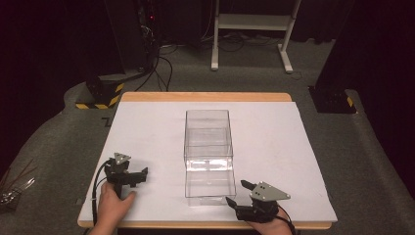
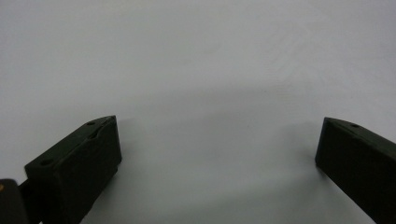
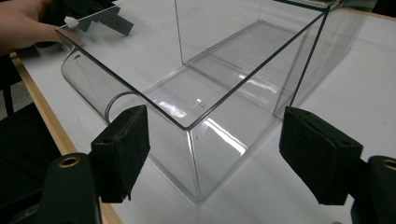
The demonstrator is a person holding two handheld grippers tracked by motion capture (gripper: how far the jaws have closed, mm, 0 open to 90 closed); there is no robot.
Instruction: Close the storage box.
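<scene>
Right gripper (image 3: 212, 154) gapes beside clear box (image 3: 224, 84)

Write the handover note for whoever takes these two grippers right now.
Left gripper: jaws open, nothing between them, low over the white table cover at the near left.
Right gripper: jaws open, nothing gripped, aimed at the near right corner of the clear plastic box.
Box: stands mid-table, open top, with a divider across its middle; a rounded clear part runs along its near end.
Done: nothing held or lifted.
Left: probably close the right jaws on the box's near wall; the left gripper has yet to approach.
</scene>
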